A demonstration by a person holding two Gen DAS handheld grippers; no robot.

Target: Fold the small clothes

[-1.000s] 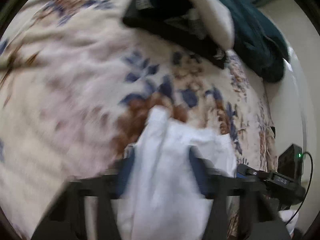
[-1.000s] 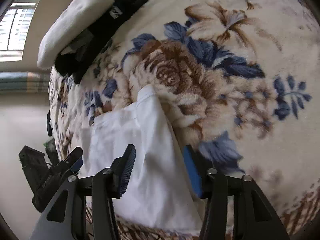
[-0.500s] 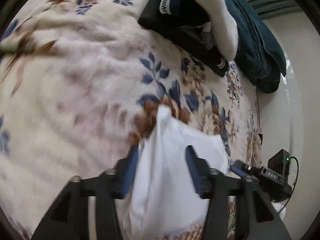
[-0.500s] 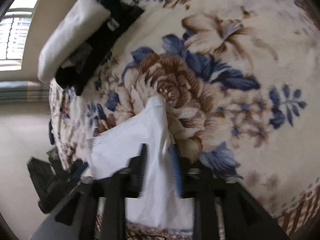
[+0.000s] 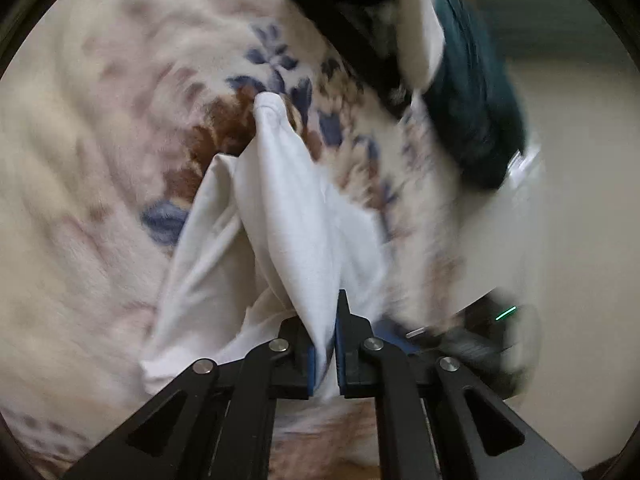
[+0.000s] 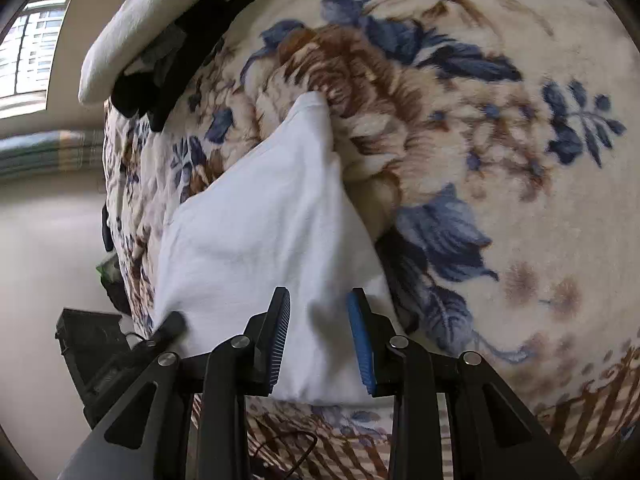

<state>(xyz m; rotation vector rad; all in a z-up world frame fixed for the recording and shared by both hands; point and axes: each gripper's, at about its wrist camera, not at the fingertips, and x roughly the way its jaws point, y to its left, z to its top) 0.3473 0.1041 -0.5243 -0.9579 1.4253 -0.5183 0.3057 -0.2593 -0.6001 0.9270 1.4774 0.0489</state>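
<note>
White garment [image 5: 288, 216]: centre frame on floral blanket [image 5: 80, 200], one fold pinched tight in the left tool [image 5: 323, 344] at lower centre, cloth rising from the bed. Right tool [image 6: 320, 336]: lower centre, jaws parted, straddling the garment's near edge [image 6: 260, 232], gripping nothing. Clothes pile [image 6: 160, 32]: upper left.

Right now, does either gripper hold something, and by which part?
The left gripper is shut on the white cloth, pinching a bunched fold at its near end. The right gripper is open over the cloth and holds nothing.
</note>
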